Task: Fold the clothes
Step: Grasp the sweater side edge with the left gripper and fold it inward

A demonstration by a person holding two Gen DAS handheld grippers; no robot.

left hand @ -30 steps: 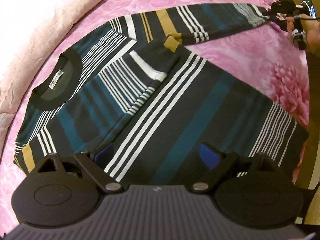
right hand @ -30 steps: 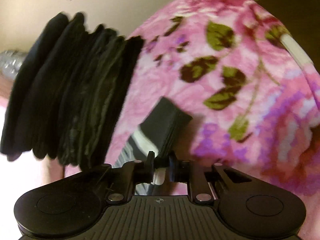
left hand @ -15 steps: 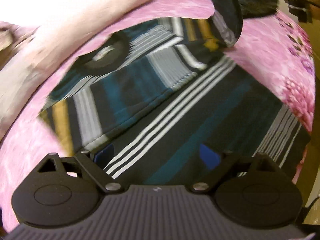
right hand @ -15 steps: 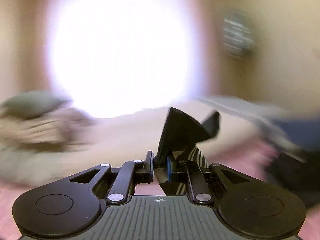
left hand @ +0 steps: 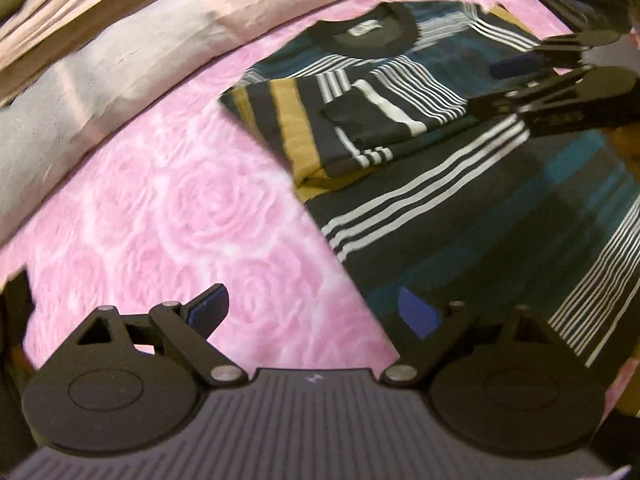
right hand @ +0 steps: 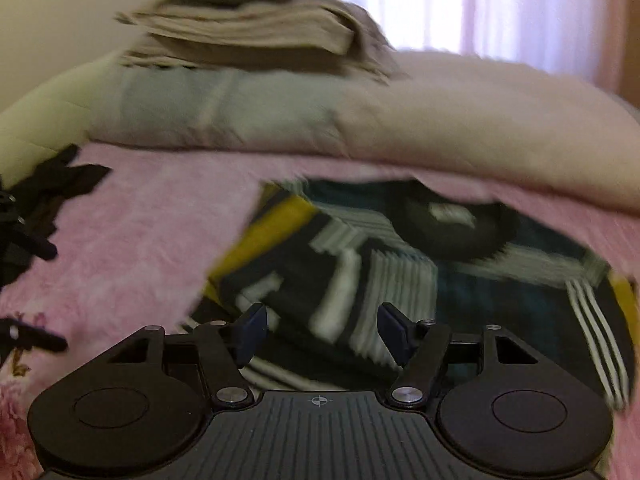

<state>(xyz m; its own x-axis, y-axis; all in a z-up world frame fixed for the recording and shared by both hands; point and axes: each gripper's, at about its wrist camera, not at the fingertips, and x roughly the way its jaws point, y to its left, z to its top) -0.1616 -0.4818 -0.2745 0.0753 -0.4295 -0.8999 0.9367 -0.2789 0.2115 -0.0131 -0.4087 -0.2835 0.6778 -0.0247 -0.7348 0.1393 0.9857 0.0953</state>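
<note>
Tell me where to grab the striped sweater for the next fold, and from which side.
Probably the bottom hem of the striped sweater, at its corner near the open left gripper. The body lies flat on the pink bedspread with both sleeves folded in, so slide the fingers under that free edge from the hem side.

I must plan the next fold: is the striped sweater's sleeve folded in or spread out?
Folded in. The sleeve lies across the striped sweater, cuff on the chest below the collar; none lies on the pink blanket.
</note>
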